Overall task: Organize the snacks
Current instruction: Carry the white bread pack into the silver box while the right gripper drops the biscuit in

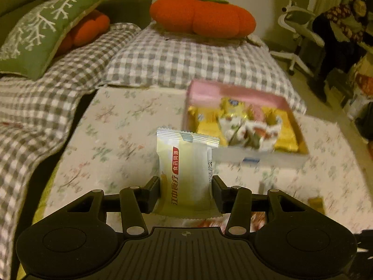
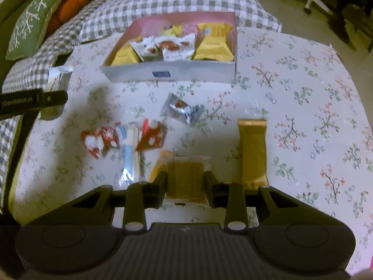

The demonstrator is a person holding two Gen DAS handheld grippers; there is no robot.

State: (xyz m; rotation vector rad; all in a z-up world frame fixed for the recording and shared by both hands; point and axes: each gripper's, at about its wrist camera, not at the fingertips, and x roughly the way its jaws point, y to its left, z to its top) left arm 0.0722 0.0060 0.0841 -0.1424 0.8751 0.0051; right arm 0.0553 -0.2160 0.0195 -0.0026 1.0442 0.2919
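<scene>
My left gripper (image 1: 186, 184) is shut on a pale yellow-white snack packet (image 1: 186, 163) with red lettering, held upright above the floral cloth (image 1: 116, 126). Ahead and to its right stands the pink-lined box (image 1: 235, 91) with several wrapped snacks inside. My right gripper (image 2: 185, 177) is shut on a clear-wrapped brown biscuit (image 2: 186, 177). Before it lie a gold bar (image 2: 253, 149), a silver packet (image 2: 181, 109), red-and-white packets (image 2: 100, 142) and a blue-white wrapper (image 2: 129, 156). The box (image 2: 172, 72) sits farther back. The left gripper (image 2: 54, 98) with its packet shows at the left edge.
A grey-checked blanket (image 1: 163, 56) covers the sofa behind the table, with an orange pumpkin cushion (image 1: 202, 18) and a green patterned pillow (image 1: 39, 32). A white office chair (image 1: 300, 25) stands at the far right. The floral cloth (image 2: 303, 93) stretches right of the gold bar.
</scene>
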